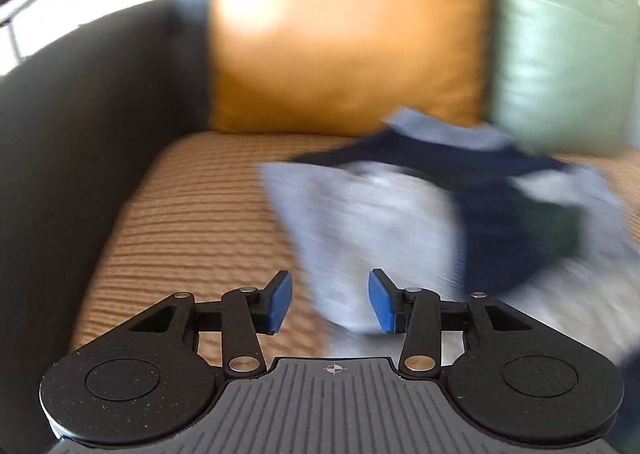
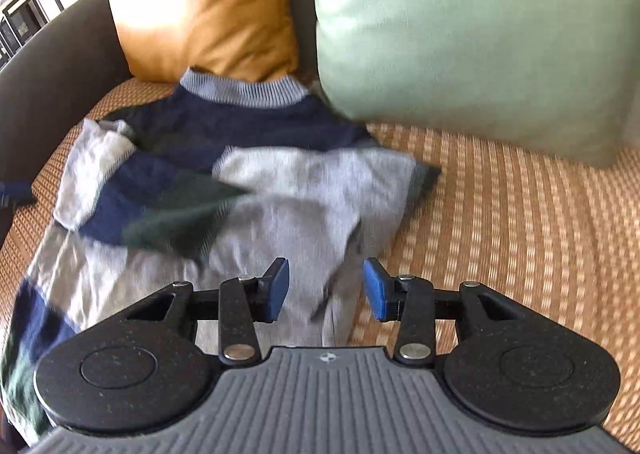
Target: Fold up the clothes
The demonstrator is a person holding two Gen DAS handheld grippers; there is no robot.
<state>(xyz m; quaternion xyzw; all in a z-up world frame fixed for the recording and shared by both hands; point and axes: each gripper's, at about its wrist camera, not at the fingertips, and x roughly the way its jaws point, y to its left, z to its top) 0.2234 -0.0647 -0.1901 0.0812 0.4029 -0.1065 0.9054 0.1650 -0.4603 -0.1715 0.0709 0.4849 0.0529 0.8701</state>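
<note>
A sweater (image 2: 224, 189) in grey, navy and dark green is lying on the woven orange seat (image 2: 520, 221) of a sofa. In the right wrist view its ribbed collar (image 2: 240, 91) is pointing to 12 o'clock and is touching the bottom of the orange cushion (image 2: 212, 13). A pale green cushion (image 2: 480, 33) is standing at 1 o'clock, and its lower corner is just beside the shoulder of the sweater. One sleeve is lying folded across the chest, from 9 o'clock toward the middle. The dark armrest (image 2: 48, 53) is running along the 10 o'clock side.

The right gripper (image 2: 326, 290) is hanging over the lower right edge of the sweater. Its blue pads (image 2: 279, 288) are standing apart and are pressing nothing; the grey cloth is only showing behind the gap between them.

The left wrist view is blurred. There the left gripper (image 1: 330, 302) is also released, and its pads (image 1: 280, 300) are standing apart with nothing clamped. The sweater (image 1: 400, 213) is lying from 12 to 3 o'clock of this gripper, and I cannot tell if the pads are touching the cloth. The orange cushion (image 1: 344, 33) is standing at 12 o'clock and the green cushion (image 1: 560, 53) at 2 o'clock.
</note>
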